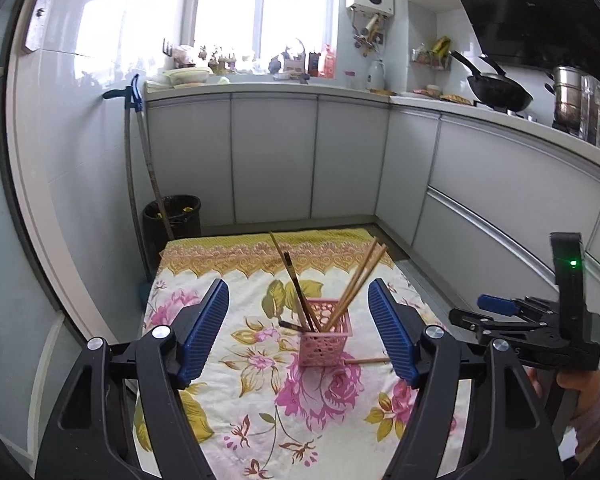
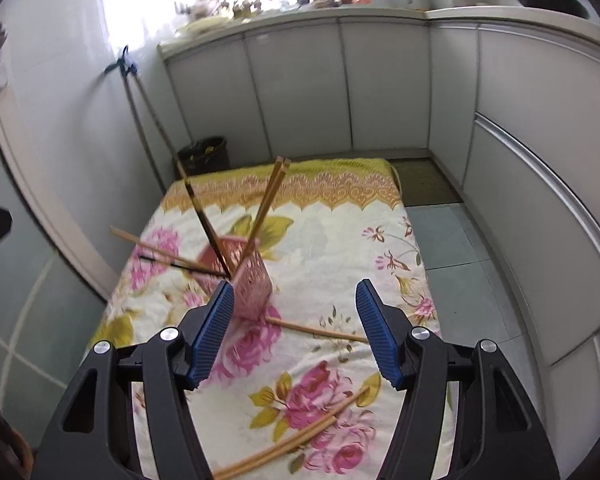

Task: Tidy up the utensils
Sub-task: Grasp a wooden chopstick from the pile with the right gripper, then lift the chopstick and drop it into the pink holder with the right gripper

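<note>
The right tool (image 2: pixel 294 330) hangs with its jaws spread wide and nothing between them, tipped down at the flowered cloth (image 2: pixel 332 240); the left tool (image 1: pixel 300 334) is just as wide and just as empty. Between them stands the pink basket (image 1: pixel 325 340), upright on the cloth, already holding several chopsticks (image 1: pixel 358 280) that lean out of its top.

This looks like the gap between two pickups. Loose chopsticks (image 2: pixel 300 436) lie on the cloth on the near side of the basket, close under the right tool, and one single stick (image 2: pixel 316 330) lies against the basket's foot. I judge the next move to be a drop onto one of these, with the jaws set across the thin shaft and closed low against the cloth.

The near sticks run out of the bottom of the right view, so their ends are cut off. That view is smeared around the basket, and I cannot count what is in it. Whether the surface under the cloth is a counter or a low stand stays hidden.
</note>
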`<action>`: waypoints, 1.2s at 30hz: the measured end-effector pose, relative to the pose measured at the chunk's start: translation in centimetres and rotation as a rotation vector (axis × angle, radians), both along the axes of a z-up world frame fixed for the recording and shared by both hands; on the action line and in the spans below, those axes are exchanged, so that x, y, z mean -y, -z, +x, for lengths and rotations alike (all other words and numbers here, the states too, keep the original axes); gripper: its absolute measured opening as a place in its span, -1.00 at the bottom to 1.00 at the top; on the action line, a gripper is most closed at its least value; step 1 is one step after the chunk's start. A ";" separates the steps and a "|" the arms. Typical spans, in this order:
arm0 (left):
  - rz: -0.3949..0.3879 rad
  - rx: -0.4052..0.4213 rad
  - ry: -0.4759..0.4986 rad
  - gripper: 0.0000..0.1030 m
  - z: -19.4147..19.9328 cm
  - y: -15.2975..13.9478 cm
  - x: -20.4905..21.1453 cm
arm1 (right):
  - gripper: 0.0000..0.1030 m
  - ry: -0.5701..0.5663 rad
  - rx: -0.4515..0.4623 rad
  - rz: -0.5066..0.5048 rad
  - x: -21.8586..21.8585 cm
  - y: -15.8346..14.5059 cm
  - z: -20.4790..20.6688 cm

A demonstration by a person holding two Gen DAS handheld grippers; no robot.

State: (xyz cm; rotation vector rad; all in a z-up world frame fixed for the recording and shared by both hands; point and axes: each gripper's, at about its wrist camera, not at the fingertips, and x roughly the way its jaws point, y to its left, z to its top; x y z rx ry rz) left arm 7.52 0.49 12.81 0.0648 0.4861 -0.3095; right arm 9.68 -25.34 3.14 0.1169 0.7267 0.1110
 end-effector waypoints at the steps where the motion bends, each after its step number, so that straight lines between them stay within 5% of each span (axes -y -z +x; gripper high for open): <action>1: 0.009 -0.014 0.018 0.47 -0.2 0.6 0.2 | 0.22 -0.046 -0.014 -0.042 -0.2 1.0 0.1; 8: 0.053 -0.102 0.081 0.49 -0.9 4.5 0.7 | 0.21 -0.410 -0.113 -0.310 -3.5 8.3 3.5; 15: 0.026 -0.171 0.060 0.50 1.0 7.1 0.0 | 0.20 -0.572 -0.189 -0.358 -3.5 13.3 7.3; 22: 0.016 -0.213 0.089 0.50 2.2 8.5 1.0 | -0.05 -0.597 -0.312 -0.294 -3.1 16.9 11.6; 24: 0.010 -0.219 0.094 0.50 2.2 8.6 1.2 | -0.21 -0.560 -0.336 -0.250 -3.0 17.0 12.0; 26: 0.012 -0.214 0.094 0.50 2.1 8.4 1.3 | -0.63 -0.521 -0.359 -0.234 -3.0 16.9 11.8; 31: -0.012 -0.182 0.094 0.50 1.1 7.3 0.7 | -0.84 -0.425 -0.395 -0.306 -2.8 16.2 9.8; 36: -0.042 -0.160 0.089 0.51 0.3 6.3 -0.2 | -0.85 -0.328 -0.345 -0.262 -1.9 13.8 7.0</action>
